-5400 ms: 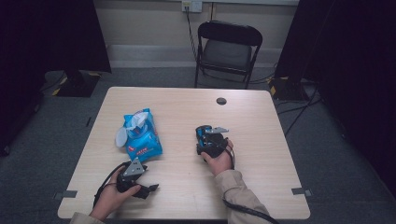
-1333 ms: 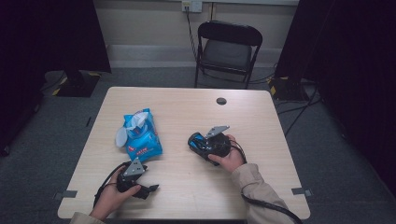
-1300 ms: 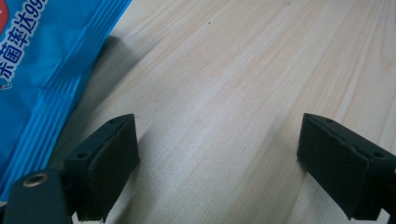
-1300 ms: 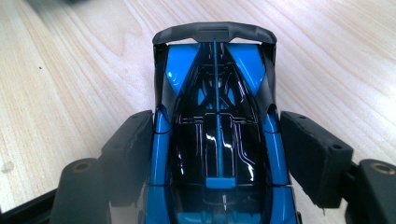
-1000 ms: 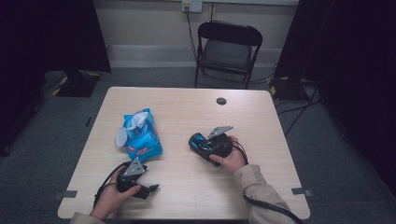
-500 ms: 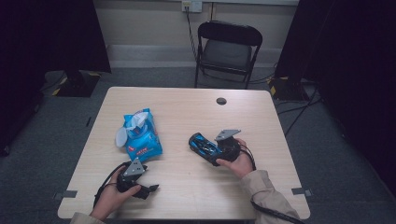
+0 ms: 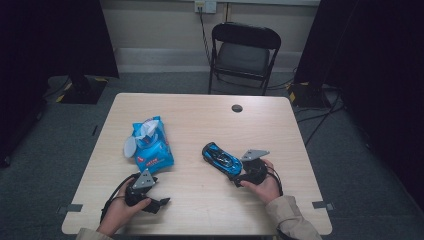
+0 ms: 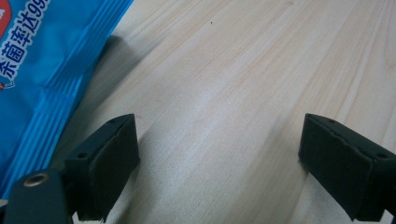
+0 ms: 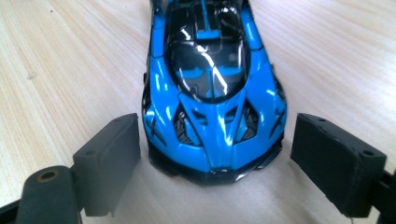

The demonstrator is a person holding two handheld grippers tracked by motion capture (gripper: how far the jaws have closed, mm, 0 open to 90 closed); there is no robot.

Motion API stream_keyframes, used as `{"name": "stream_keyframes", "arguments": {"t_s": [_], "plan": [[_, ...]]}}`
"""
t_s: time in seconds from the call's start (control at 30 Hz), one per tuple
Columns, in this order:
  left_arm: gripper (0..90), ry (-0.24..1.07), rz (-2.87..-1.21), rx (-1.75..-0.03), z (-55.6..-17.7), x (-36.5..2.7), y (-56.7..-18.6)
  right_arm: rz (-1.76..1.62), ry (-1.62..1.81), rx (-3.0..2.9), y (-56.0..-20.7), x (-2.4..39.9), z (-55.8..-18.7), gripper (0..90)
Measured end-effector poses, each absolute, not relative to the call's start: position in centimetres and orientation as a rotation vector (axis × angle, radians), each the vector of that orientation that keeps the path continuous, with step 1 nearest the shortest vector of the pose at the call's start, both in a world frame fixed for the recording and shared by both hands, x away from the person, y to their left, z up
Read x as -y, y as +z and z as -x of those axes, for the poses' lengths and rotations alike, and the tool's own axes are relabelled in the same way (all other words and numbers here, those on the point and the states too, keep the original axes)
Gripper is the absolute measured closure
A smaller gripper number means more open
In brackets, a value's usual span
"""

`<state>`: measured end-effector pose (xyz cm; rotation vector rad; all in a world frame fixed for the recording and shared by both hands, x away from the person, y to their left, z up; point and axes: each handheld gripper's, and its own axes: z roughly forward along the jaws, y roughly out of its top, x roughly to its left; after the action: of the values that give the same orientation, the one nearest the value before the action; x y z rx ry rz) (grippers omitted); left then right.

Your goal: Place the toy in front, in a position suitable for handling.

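High view looks down over the whole table (image 7: 210, 210); gripper views sit close above its wood, one at the car (image 9: 212, 88)

A glossy blue-and-black toy car (image 9: 212, 88); a blue striped packet (image 7: 150, 145); a pale wood-grain table (image 7: 200, 120).

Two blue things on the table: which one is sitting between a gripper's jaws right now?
The glossy blue toy car, its end between the right gripper's open jaws, untouched. The blue plastic wipes pack lies apart, beside the left gripper.
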<state>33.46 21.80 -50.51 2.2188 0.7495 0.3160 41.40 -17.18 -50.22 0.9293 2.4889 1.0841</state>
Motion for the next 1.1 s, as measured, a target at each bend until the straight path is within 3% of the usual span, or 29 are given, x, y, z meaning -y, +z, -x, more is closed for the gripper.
{"name": "stream_keyframes", "arguments": {"t_s": [0.2,0.37,0.53,0.77,1.1], "plan": [[11.2,0.317,-2.218,-0.751,-33.5,-21.8,-50.5,-0.922,1.087,-2.486,-50.5,17.0,-41.5,14.7],[11.2,0.311,-2.214,-0.757,-33.4,-21.8,-50.5,-0.907,1.100,-2.483,-50.5,17.0,-41.4,21.4],[15.9,0.281,-2.212,-0.833,-33.5,-22.1,-50.0,-0.917,1.105,-2.477,-50.5,17.1,-41.4,22.8],[15.9,0.287,-2.107,-0.938,-34.3,-23.6,-46.3,-0.923,1.102,-2.474,-50.5,17.1,-41.3,22.7],[20.3,0.328,-2.153,-0.910,-36.2,-23.9,-42.6,-0.926,1.101,-2.472,-50.5,17.1,-41.3,22.7]]}}
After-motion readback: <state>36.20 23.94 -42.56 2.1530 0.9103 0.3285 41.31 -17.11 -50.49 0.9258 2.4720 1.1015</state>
